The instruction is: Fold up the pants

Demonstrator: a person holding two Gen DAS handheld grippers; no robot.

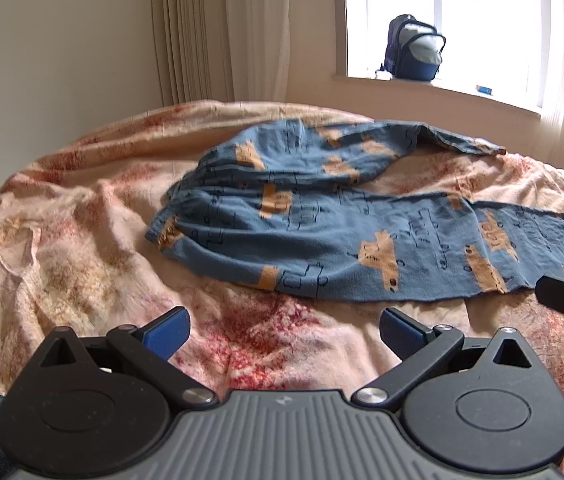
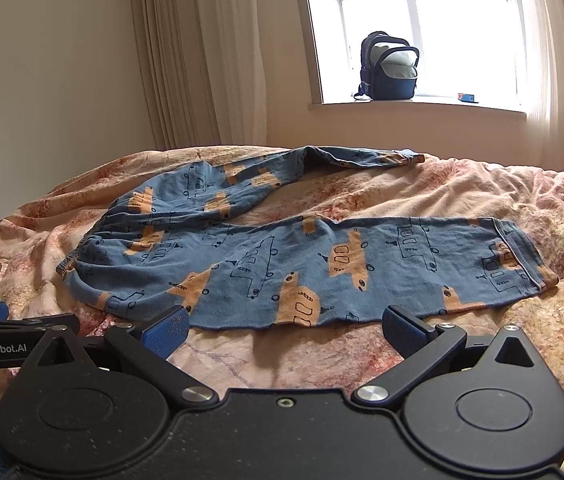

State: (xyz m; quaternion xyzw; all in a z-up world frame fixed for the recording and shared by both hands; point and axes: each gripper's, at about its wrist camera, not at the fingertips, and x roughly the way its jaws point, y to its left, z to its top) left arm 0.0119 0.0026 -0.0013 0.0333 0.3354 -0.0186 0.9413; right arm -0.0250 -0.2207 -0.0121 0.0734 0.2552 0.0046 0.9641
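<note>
Blue cotton pants with orange vehicle prints lay unfolded mid-bed; left gripper and right gripper gaped wide, empty, near the bed's front edge. Next, probably grasping the near leg.

A home bedroom — rumpled floral bedspread, pleated curtains, a backpack on the windowsill.

Left gripper and right gripper both gape wide, side by side.
</note>
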